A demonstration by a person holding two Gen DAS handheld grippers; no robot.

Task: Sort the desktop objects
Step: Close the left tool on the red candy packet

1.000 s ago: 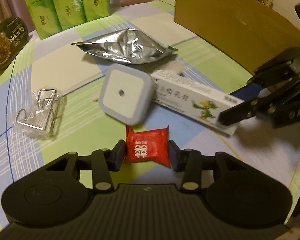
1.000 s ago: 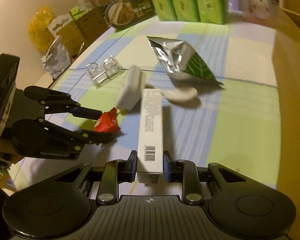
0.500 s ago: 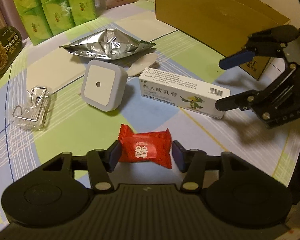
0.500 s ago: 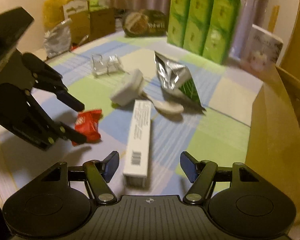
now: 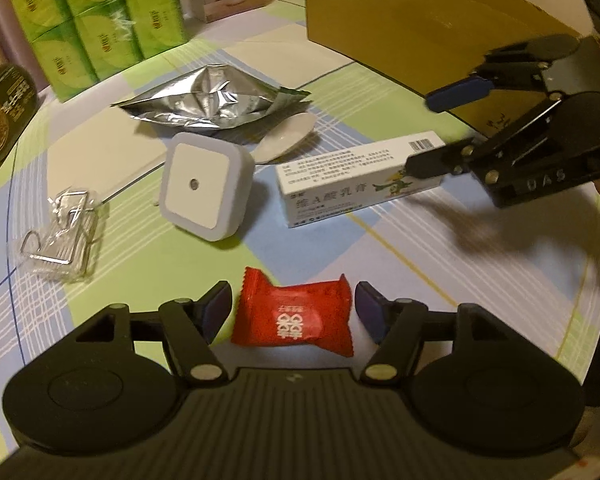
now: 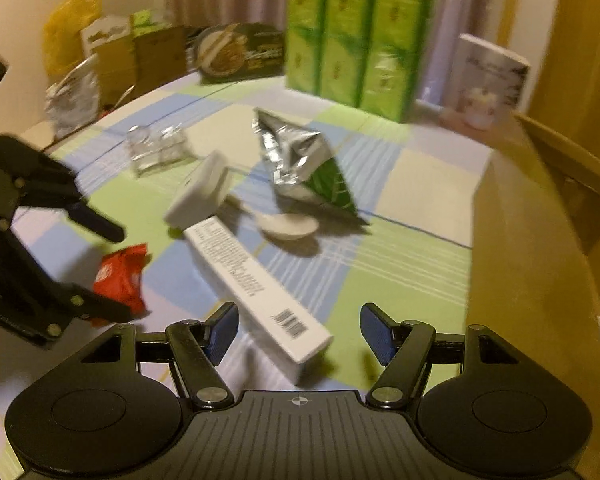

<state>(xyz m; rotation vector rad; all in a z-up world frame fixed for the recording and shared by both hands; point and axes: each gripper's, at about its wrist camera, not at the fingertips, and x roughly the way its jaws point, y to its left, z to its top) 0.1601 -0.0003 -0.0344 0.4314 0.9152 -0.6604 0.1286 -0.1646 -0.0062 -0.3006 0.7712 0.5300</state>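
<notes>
blurred white box (image 6: 256, 288) past claw (image 6: 296, 332)

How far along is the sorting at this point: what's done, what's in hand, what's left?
Done: little that shows. The red candy packet and the white ointment box lie on the table, each between jaws that have just been opening, pads clear.
In hand: nothing; the left gripper and right gripper are both open.
Left: the foil pouch, night light, spoon and wire clips lie loose.
</notes>
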